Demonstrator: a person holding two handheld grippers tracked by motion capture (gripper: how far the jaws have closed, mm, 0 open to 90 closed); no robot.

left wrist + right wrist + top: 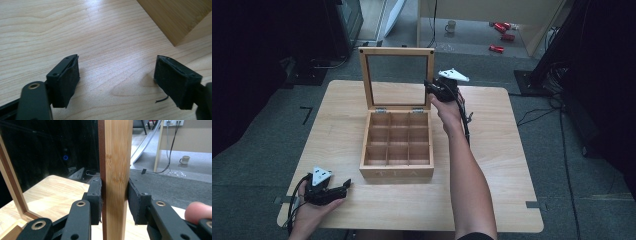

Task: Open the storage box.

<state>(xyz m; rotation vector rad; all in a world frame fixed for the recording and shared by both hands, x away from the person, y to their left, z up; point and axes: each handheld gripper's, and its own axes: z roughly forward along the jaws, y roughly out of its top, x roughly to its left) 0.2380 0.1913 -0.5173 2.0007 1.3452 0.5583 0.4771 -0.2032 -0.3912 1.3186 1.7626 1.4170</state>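
Right hand-held gripper point(114, 202) clamped on the upright lid frame point(115, 170) of the open wooden tea box point(397, 160). Left hand-held gripper point(116, 80) released, jaws apart over the bench point(75, 30).

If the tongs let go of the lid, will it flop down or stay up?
The lid stands about upright on two hinges, so it may stay up, though a nudge forward could swing it shut. The right tongs are shut on its stiff wooden frame, which probably won't bend. Its clear pane looks breakable, so a slam seems risky.
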